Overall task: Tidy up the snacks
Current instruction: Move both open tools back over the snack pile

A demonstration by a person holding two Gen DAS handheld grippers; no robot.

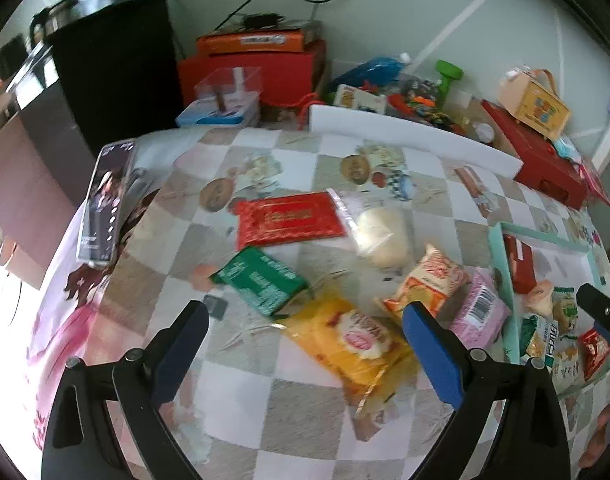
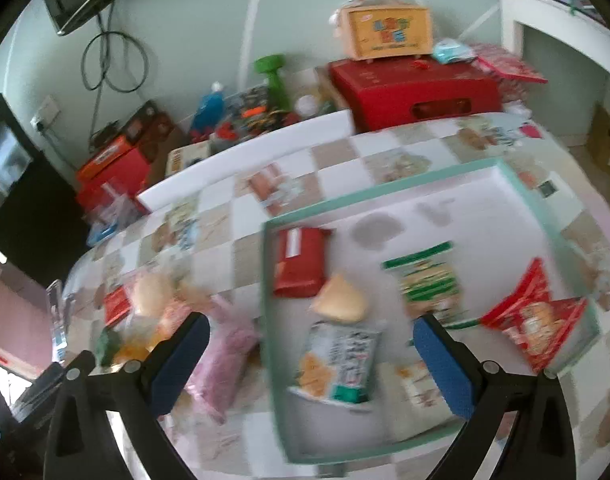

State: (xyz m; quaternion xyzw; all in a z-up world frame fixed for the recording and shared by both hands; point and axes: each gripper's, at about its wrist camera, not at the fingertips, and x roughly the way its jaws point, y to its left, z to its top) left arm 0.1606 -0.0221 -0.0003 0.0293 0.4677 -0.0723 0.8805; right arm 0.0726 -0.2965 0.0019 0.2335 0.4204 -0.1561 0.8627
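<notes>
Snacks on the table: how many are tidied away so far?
Partly done. The tray already holds about five packets, among them a red packet and a green striped packet. Nothing is in hand: the left gripper and right gripper are both open. Still loose on the tablecloth are a yellow bag, green packet, flat red packet, bun, orange bag and pink packet.

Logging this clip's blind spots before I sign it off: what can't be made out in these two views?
- Right wrist view: motion blur smears the print on the packs in the tray.
- Right wrist view: the left finger covers part of the pink pack.
- Left wrist view: the right finger hides the near end of the orange pack.
- Left wrist view: the tray is cut off by the lens edge.
</notes>
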